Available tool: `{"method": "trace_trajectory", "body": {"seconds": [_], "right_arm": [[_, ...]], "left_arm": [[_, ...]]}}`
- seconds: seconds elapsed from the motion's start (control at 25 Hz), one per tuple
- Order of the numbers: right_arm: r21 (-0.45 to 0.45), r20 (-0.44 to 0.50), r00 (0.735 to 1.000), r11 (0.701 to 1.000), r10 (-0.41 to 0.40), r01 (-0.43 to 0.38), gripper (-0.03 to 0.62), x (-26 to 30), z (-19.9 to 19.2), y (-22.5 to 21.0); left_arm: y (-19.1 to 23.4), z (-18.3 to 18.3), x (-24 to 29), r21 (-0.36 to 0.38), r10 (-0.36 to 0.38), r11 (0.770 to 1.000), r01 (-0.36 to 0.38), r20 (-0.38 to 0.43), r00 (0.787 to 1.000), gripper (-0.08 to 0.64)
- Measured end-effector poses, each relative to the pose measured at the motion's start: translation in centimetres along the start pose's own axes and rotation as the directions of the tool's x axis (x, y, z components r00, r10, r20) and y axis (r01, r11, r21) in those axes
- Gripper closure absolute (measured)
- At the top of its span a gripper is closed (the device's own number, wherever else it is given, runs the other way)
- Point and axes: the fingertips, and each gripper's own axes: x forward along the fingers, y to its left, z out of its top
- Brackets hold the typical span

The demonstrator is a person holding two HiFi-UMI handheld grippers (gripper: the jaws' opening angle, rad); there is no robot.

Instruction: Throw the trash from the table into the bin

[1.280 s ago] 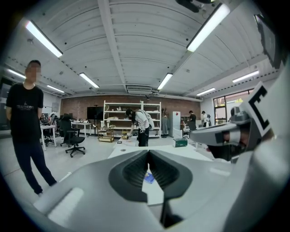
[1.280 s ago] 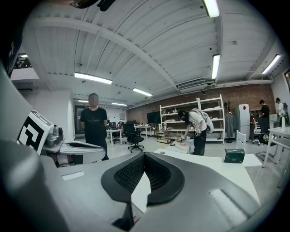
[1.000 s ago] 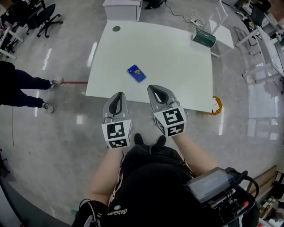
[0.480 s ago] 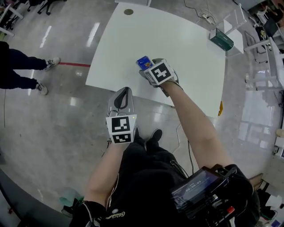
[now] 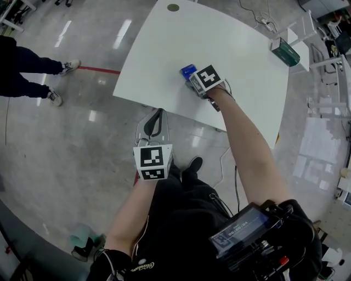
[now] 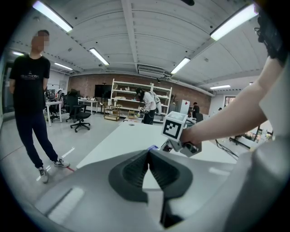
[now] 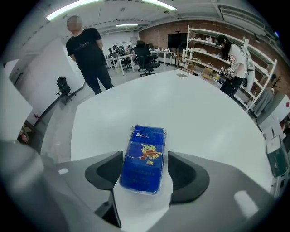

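A blue snack packet [image 7: 146, 158] lies flat on the white table [image 7: 204, 118], near its front edge [image 5: 164, 107]. My right gripper [image 7: 146, 172] points steeply down over it, one jaw on each side. Its jaws have just opened wide and then closed slightly, with a gap still showing beside the packet. From the head view the packet [image 5: 187, 70] peeks out past the right gripper [image 5: 193, 80]. My left gripper [image 5: 155, 119] hangs off the table by my legs, shut and empty. In the left gripper view [image 6: 148, 156] its tips meet.
A green box [image 5: 285, 52] sits at the table's far right corner, and a round grommet [image 5: 173, 7] at the far edge. A person [image 5: 22, 60] stands on the floor to the left. Shelves and office chairs [image 6: 79, 120] line the room behind.
My right gripper swung from beside my body out over the table, tipped downward onto the packet, and its jaws opened. The left gripper sank a little.
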Motion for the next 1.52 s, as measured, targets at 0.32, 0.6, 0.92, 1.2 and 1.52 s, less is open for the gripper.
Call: {"method": "trace_trajectory", "body": {"seconds": [0.32, 0.6, 0.92, 1.2, 1.52], "right_arm": [[0.042, 0.088, 0.996, 0.999, -0.034, 0.031, 0.328, -1.9, -0.3, 0.3], [0.159, 0.522, 0.835, 0.981, -0.177, 0.109, 0.328, -14.3, 0.7, 2.4], [0.292, 0.791, 0.493, 0.931, -0.363, 0.218, 0.328, -32.2, -3.0, 6.6], [0.419, 0.774, 0.434, 0.887, -0.461, 0.194, 0.328, -38.3, -9.1, 4.5], [0.678, 0.576, 0.370, 0.679, -0.729, 0.281, 0.328, -42.2, -27.7, -2.0]], "left_arm": [[-1.1, 0.7, -0.3, 0.019, -0.018, 1.000, 0.018, 0.009, 1.000, 0.551], [-2.4, 4.2, -1.1, 0.070, -0.072, 0.995, 0.067, 0.077, 0.994, 0.551], [-6.5, 10.6, -5.6, 0.143, -0.120, 0.985, 0.093, 0.194, 0.974, 0.551], [-14.7, 13.1, -6.9, 0.228, -0.225, 0.957, 0.182, 0.180, 0.958, 0.551], [-32.2, 8.2, -3.6, 0.348, -0.526, 0.809, 0.474, 0.067, 0.848, 0.551]]}}
